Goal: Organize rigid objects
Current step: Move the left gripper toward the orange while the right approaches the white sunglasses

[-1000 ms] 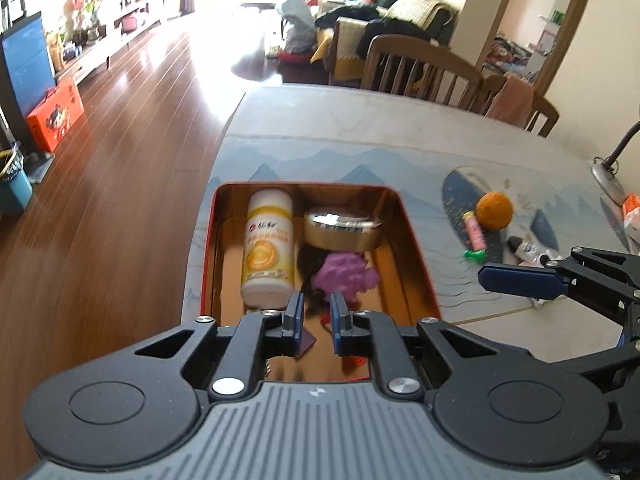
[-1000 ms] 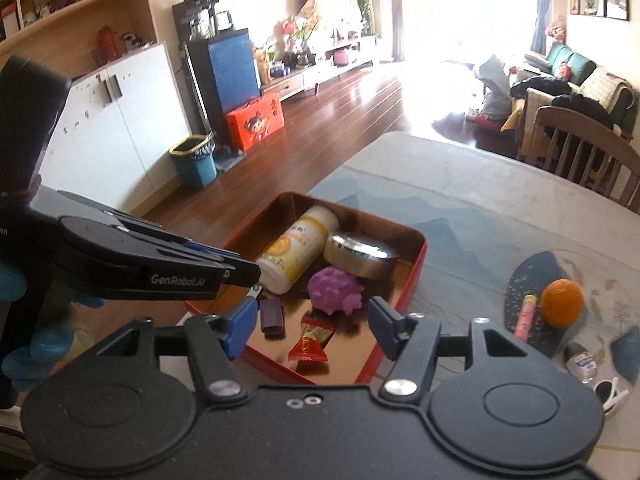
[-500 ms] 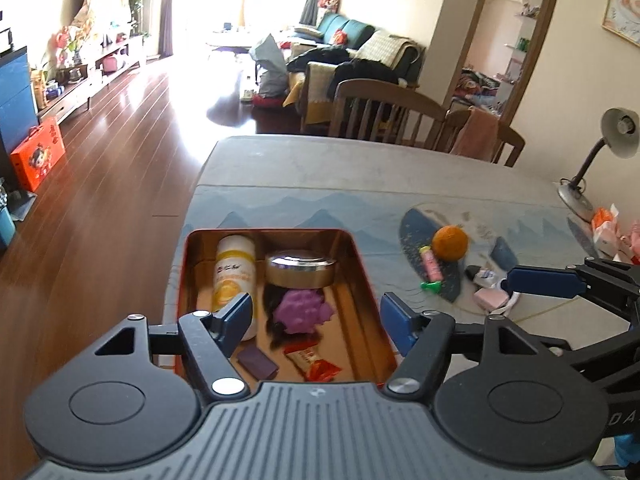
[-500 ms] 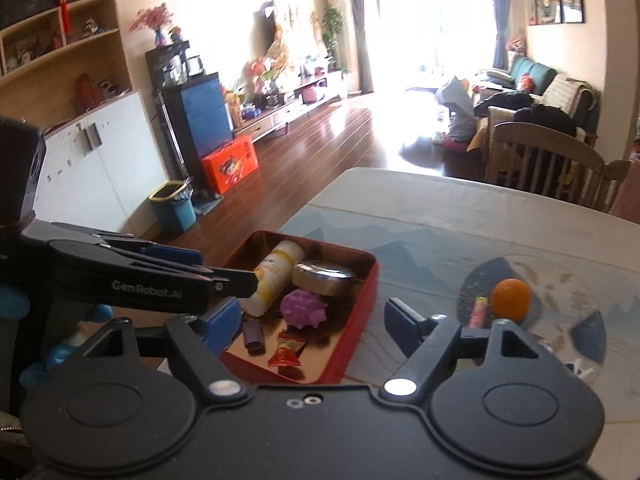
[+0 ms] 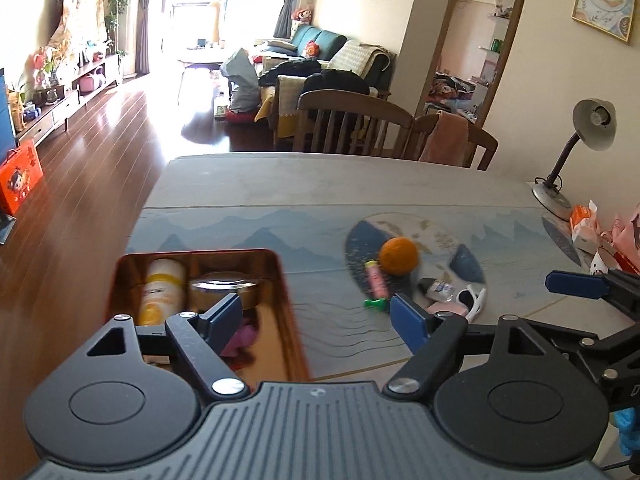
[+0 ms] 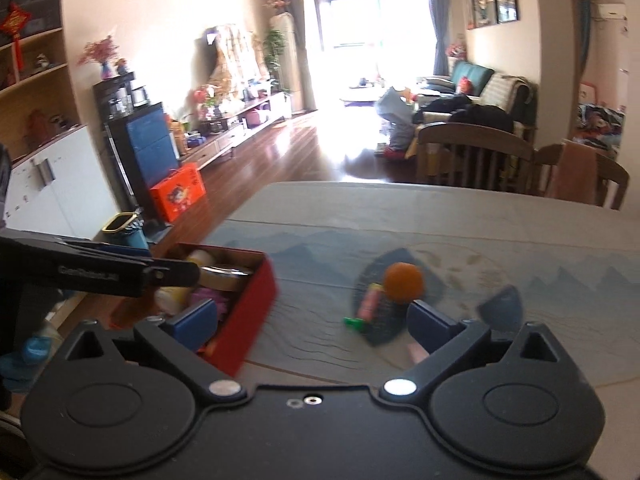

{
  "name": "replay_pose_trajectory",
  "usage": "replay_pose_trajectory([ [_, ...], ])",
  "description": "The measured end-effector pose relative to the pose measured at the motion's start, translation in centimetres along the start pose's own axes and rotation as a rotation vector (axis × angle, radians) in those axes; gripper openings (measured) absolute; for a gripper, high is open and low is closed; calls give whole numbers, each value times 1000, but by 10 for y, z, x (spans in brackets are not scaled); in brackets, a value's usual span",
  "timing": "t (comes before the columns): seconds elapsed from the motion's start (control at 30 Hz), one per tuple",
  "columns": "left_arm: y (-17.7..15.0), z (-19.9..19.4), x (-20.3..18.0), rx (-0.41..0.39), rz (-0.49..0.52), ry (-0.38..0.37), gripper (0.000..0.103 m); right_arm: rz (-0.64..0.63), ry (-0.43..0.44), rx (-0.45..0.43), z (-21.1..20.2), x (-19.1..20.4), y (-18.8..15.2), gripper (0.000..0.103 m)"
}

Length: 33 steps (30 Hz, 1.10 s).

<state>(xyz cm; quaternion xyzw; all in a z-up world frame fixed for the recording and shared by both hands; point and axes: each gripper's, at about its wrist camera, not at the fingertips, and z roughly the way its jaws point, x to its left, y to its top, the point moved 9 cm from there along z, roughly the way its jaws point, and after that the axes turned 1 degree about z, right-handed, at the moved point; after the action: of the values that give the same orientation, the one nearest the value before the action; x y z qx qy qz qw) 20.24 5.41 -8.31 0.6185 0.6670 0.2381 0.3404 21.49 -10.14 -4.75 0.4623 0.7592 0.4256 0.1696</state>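
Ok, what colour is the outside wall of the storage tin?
Red; the tin shows its outer wall best in the right wrist view.

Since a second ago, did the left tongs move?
Yes. The left tongs pulled back and swung right: the red tin, once centred between them, now sits at their left, and they opened wide, now facing the orange.

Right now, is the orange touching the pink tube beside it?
Cannot tell. In the left wrist view the orange overlaps the top end of the pink tube, but blur hides any gap; the right wrist view is blurred too.
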Motion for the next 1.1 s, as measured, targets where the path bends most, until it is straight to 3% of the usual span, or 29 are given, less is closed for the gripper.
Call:
replay_pose_trajectory([
  [0.5,9,52,-68,-24,-55,11,91,12,-54,91,20,-94,-24,101],
  [0.6,13,63,-80,-28,-56,10,103,18,-92,107,31,-114,-28,101],
  [0.83,19,94,-104,-5,-45,8,103,69,-183,162,68,-157,-37,100],
  [1.1,26,128,-122,-2,5,11,103,76,-235,225,104,-169,-49,99],
])
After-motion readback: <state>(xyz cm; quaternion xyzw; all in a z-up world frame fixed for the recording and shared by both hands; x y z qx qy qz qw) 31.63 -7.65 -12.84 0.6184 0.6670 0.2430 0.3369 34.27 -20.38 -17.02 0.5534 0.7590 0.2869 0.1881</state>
